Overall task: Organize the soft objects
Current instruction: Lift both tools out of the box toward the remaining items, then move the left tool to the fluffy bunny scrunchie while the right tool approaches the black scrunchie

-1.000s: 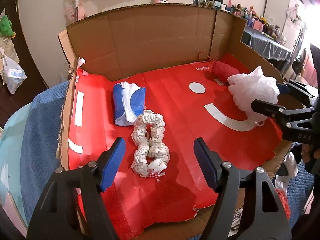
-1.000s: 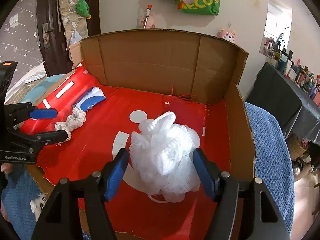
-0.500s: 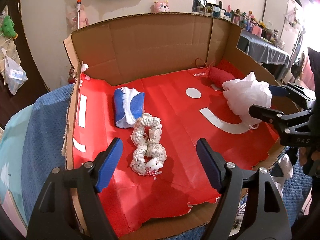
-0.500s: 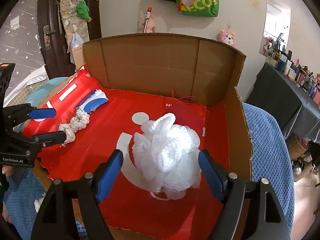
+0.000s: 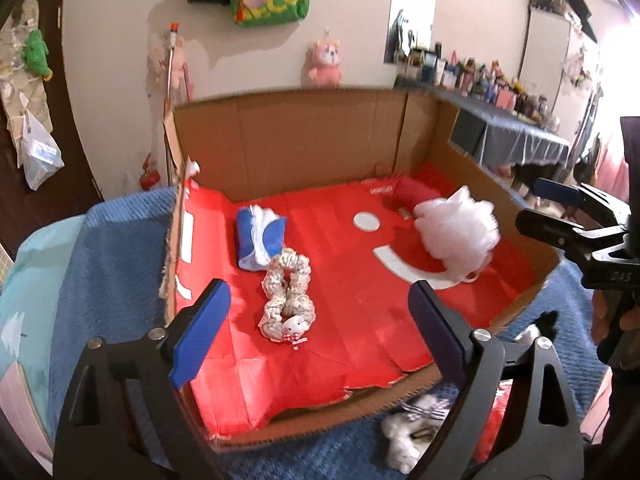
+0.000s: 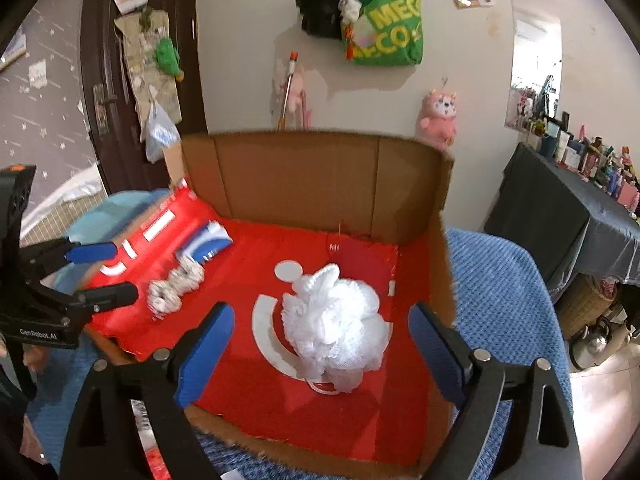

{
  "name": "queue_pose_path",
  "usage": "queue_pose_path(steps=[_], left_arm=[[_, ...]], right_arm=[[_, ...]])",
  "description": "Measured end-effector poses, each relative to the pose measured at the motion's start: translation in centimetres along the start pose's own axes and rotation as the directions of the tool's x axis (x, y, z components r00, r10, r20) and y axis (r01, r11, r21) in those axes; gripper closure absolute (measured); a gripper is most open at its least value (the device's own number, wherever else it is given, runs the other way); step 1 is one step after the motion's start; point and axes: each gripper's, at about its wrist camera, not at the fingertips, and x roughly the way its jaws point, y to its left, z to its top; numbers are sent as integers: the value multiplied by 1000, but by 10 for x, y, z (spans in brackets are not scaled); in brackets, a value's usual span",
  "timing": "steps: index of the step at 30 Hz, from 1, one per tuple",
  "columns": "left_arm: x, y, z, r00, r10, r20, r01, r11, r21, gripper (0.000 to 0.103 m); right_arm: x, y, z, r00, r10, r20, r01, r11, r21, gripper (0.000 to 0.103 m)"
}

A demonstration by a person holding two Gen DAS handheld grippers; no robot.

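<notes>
A cardboard box [image 5: 312,148] with a red lining holds a white mesh bath puff [image 5: 458,228], which also shows in the right wrist view [image 6: 336,320]. A blue and white folded cloth [image 5: 260,238], a frilly white scrunchie chain [image 5: 288,292] and a red roll [image 5: 412,192] lie in it too. My left gripper [image 5: 316,332] is open and empty at the box's front edge. My right gripper [image 6: 320,356] is open and empty, drawn back from the puff.
The box stands on a blue blanket [image 5: 116,264]. A small white plush [image 5: 408,436] and a red item lie on the blanket in front of the box. A dark-covered table [image 6: 576,216] with many small items stands to the right.
Both grippers have pulled back and up, away from the box. The right gripper's fingers, which stood around the puff, are now clear of it. The puff rests on the red lining.
</notes>
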Motion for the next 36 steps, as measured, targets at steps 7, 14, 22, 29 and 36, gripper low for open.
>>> queue_pose_path(steps=[7,14,22,29,36], left_arm=[[-53,-15,-11,992,12,126,-12,1000,-2,5],[-98,-33,-36,974,33,226,-31,999,-12,1],[-124,-54,-75,953,69,294,-67,998,-16,0],[-126,-63,-108,951,88,295,-81,996,-36,0],[-118,-66,-130,959,93,266,-83,995,-47,0]], right_arm=[[-58,4,-3,993,-12,117,9,1000,21,2],[-112,14,-26,978,-24,206,16,999,41,0],[-142,31,-68,966,-38,254,22,998,64,0],[-148,41,-105,966,-68,250,46,995,93,0],[-139,47,-139,968,-112,222,89,990,110,0]])
